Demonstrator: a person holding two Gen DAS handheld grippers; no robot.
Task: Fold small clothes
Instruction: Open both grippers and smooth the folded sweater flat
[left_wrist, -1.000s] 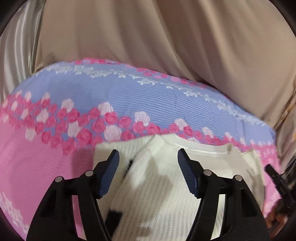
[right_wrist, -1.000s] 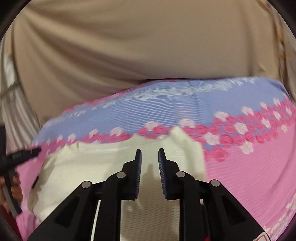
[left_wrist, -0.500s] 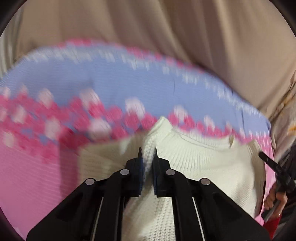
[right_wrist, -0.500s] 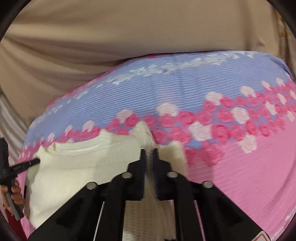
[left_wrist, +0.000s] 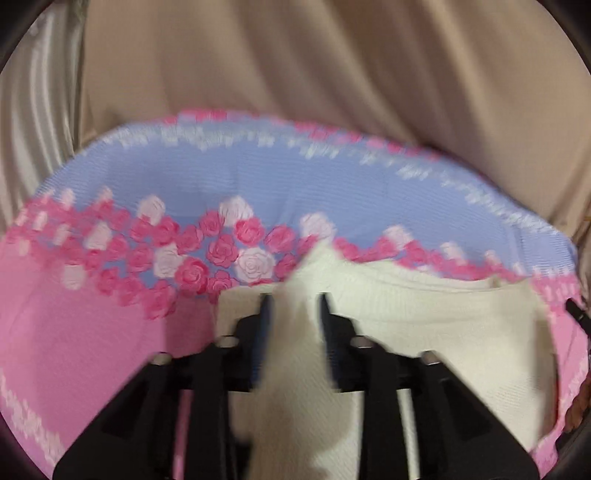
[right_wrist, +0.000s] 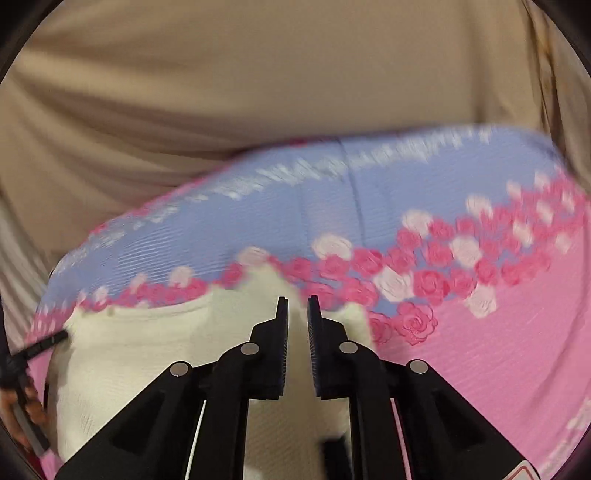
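A cream knitted garment (left_wrist: 424, 325) lies on a pink and blue rose-patterned cloth (left_wrist: 110, 332). In the left wrist view my left gripper (left_wrist: 293, 306) has its jaws a little apart, with a raised fold of the knit between them; the view is blurred. In the right wrist view my right gripper (right_wrist: 297, 314) is shut on another raised fold of the same garment (right_wrist: 147, 354), which spreads to the left. The fabric under both grippers is hidden by the black fingers.
The rose-patterned cloth (right_wrist: 480, 350) covers the work surface and ends at a beige draped fabric (right_wrist: 258, 92) behind it. The other gripper and the hand holding it show at the left edge of the right wrist view (right_wrist: 26, 369).
Both grippers closed on the knit garment and pulled up a fold. Since half a second ago the left jaws have parted slightly; both views shifted and blurred.
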